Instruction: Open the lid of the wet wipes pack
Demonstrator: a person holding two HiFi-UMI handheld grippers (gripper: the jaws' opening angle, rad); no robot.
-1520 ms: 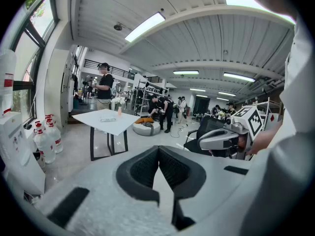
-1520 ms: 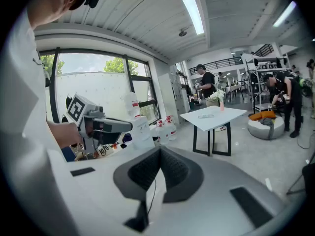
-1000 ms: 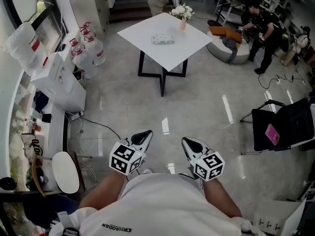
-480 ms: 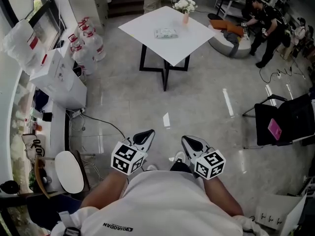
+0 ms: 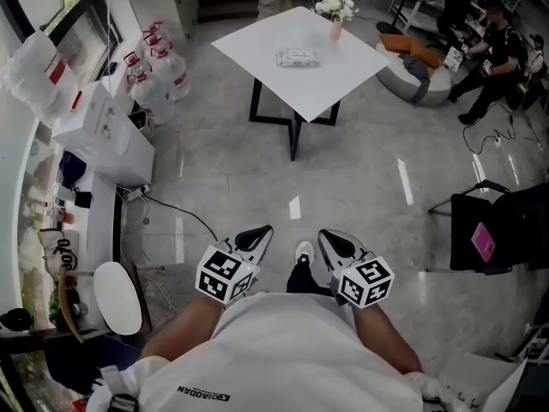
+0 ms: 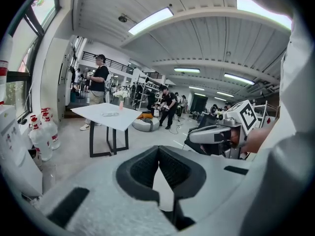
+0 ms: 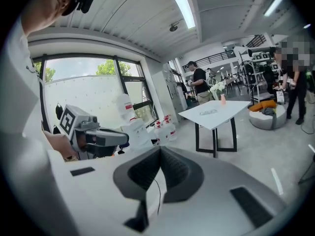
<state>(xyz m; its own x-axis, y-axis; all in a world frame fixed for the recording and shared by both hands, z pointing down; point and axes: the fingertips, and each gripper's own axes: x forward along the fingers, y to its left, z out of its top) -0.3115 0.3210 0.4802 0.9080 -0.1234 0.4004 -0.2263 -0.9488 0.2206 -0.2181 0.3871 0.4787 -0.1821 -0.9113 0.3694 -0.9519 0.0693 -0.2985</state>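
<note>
The wet wipes pack lies flat on the white square table far ahead across the floor. It also shows small in the left gripper view as the pack and in the right gripper view as the pack. My left gripper and right gripper are held side by side close to my body, well short of the table. Both point forward and slightly down. The left gripper's jaws meet with nothing between them, and so do the right gripper's.
A pink vase of white flowers stands on the table's far corner. Large water bottles and a white cabinet line the left wall. A black chair stands at right; people and a beanbag are behind the table.
I have stepped forward over the floor toward the table; a foot now shows between the grippers. Both grippers stay shut and side by side.
</note>
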